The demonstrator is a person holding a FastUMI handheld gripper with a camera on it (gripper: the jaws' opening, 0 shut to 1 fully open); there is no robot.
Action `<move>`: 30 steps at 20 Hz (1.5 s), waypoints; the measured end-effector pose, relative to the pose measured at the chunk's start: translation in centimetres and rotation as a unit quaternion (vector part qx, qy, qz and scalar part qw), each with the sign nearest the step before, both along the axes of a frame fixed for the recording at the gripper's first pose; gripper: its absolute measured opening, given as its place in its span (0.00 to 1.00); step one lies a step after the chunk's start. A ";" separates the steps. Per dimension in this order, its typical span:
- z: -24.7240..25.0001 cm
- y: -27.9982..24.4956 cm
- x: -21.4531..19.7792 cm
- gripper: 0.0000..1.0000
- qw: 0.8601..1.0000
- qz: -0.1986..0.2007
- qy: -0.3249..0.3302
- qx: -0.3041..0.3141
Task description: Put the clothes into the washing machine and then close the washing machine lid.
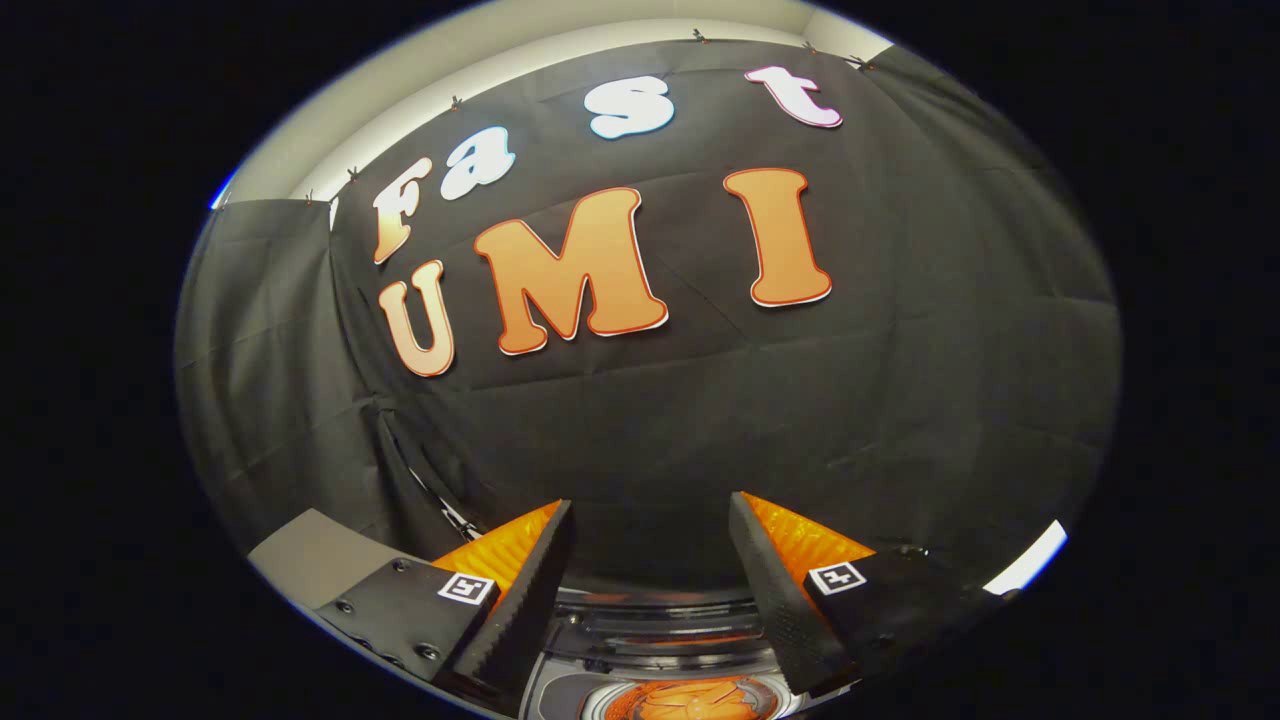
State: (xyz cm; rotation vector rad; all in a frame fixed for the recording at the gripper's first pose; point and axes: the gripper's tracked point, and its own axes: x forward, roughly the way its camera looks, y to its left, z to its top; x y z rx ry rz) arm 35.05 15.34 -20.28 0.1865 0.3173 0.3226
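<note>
The washing machine point(660, 640) sits low between the two fingers of the tool point(650, 520), below their tips: a grey top panel with a curved transparent rim or lid edge, and beneath it the round opening of the drum. Inside that opening lies something orange point(695, 700), probably the clothes, though so little of it shows that its shape cannot be made out. Whether the lid is up or down is hard to tell from this angle; the opening looks uncovered. The tool is spread wide, its fingers well apart with nothing between them and nothing touching either pad. Each finger point(520, 590) carries a small square marker on its outer block. Beyond the fingertips hangs the black cloth wall point(900, 380) of the booth, creased and pinned along its top edge, with a pale strip of ceiling point(480, 50) above it. To the left of the fingers a flat grey surface point(310, 545) juts out beside the machine, near the cloth.
</note>
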 end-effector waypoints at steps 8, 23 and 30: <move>-6.5 1.0 5.0 0.99 0.997 0.000 0.069 -0.039; -10.8 1.1 6.1 1.00 0.993 0.006 0.084 -0.083; -9.8 0.8 3.0 1.00 0.994 0.028 0.056 -0.088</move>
